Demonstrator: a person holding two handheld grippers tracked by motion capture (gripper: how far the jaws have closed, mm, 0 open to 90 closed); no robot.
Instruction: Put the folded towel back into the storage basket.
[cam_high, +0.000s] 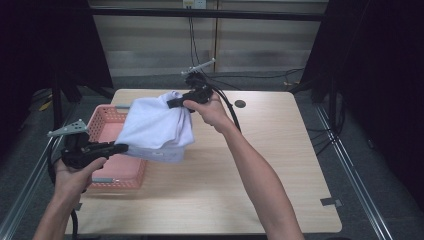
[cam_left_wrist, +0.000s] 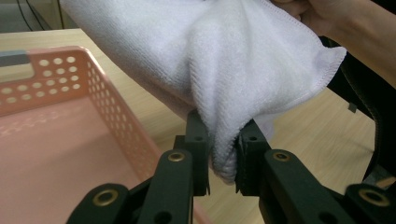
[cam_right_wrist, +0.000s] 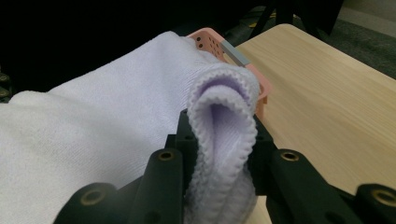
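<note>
White towel (cam_high: 156, 127) is off the surface (cam_high: 240, 180), held in the air between the two grippers and sagging in the middle. Left gripper (cam_high: 117, 148), seen in the high view at the near left over the pink basket (cam_high: 107, 120), has its fingers (cam_left_wrist: 198, 140) nearly closed on a bunched fold of the towel (cam_left_wrist: 219, 79); in the left gripper view the cloth is pinched tight between the two pads, a rounded lump of it hanging below them. Right gripper (cam_high: 172, 104) sits farther back, near the middle of the surface, held by the right hand (cam_high: 212, 110); its fingers (cam_right_wrist: 184, 135) are likewise drawn in on a folded hem of the towel (cam_right_wrist: 93, 135), with the stitched edge doubled over and clamped between the pads in the right gripper view. Both grips are narrow, with only cloth in the gap. Towel hangs partly above the right-hand rim of the basket and partly above bare wood just beside it; whether its lower edge touches the basket rim cannot be told. Basket is a perforated pink tray with a grey handle (cam_right_wrist: 236, 53), standing on the left part of the surface; the stretch of its floor in view is bare. A small dark round mark (cam_high: 240, 104) lies on the surface behind the right hand.
</note>
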